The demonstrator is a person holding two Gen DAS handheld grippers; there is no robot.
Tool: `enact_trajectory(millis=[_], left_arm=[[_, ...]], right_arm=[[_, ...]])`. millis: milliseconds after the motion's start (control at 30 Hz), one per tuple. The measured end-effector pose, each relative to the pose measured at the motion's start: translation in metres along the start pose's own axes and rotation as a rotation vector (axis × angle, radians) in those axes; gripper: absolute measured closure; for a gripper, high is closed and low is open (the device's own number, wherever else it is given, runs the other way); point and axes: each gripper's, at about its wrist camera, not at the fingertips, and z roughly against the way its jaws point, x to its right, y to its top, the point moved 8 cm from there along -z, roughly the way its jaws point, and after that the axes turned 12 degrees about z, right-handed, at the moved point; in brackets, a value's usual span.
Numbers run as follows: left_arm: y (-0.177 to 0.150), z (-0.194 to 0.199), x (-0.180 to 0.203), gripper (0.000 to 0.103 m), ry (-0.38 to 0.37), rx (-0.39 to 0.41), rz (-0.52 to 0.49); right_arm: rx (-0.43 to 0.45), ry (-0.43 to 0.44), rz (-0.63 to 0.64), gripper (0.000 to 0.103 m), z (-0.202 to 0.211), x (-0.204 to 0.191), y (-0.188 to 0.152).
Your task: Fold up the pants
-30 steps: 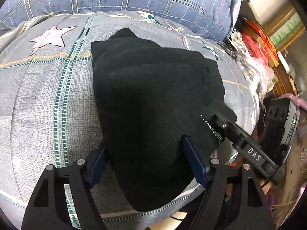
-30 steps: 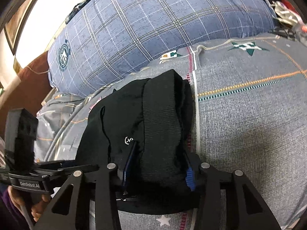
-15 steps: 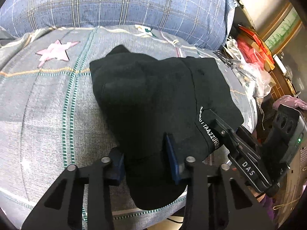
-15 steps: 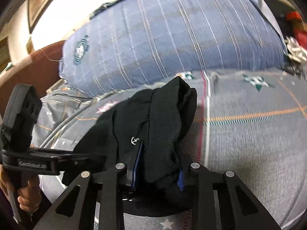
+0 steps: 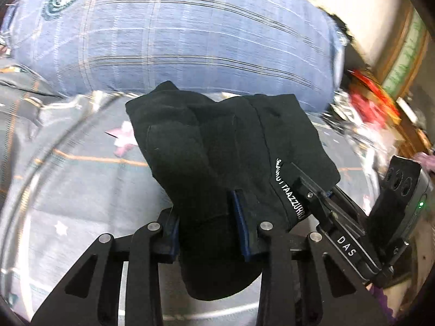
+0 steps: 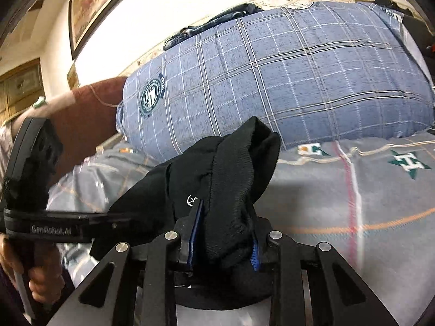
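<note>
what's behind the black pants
A big blue plaid pillow lies behind the pants, on the grey bedspread. Its lower edge is hidden by the pants.

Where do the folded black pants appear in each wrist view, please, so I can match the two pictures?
Left wrist view: black pants fill the centre, clamped in the left claw.
Right wrist view: pants sit centre-left, clamped in the right claw.
Shared landmark: blue plaid pillow behind them.
</note>
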Motion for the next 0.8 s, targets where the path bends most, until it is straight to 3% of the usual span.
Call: enact_trajectory(millis=[133,200,233,267,333,400,500,633,800], left_arm=[[0.013,-0.033,-0.041,0.071,0.122,-0.027,0.06],[0.004,-0.06,-0.07,0.06,0.212,-0.091,0.1],[0.0,-0.067,-0.078,0.054,0.207,-0.102,0.131],[0.001,-0.064,-0.083,0.052,0.16,-0.056,0.171],[-0.001,-0.063,-0.083,0.051,0.158,-0.055,0.164],[0.002,-0.057,-0.078,0.052,0.179,-0.046,0.132],[0.005,-0.03,-0.066,0.05,0.201,0.038,0.07],[0.002,0.006,-0.063,0.02,0.247,0.132,-0.006],[-0.005,0.046,-0.07,0.019,0.34,0.217,-0.071]], right_arm=[[-0.067,-0.018,-0.022,0.069,-0.048,-0.006,-0.004],[-0.201,-0.056,-0.022,0.063,-0.082,-0.007,-0.025],[-0.255,-0.076,-0.018,0.058,-0.093,-0.006,-0.037],[-0.276,-0.08,-0.023,0.055,-0.099,-0.005,-0.046],[-0.241,-0.063,-0.052,0.053,-0.09,-0.002,-0.04],[-0.228,-0.077,-0.018,0.042,-0.08,0.0,-0.038],[-0.19,-0.098,-0.009,0.042,-0.057,-0.001,-0.036],[-0.128,-0.114,0.047,0.036,-0.02,-0.021,-0.031],[-0.106,-0.122,0.107,0.032,0.017,-0.048,-0.028]])
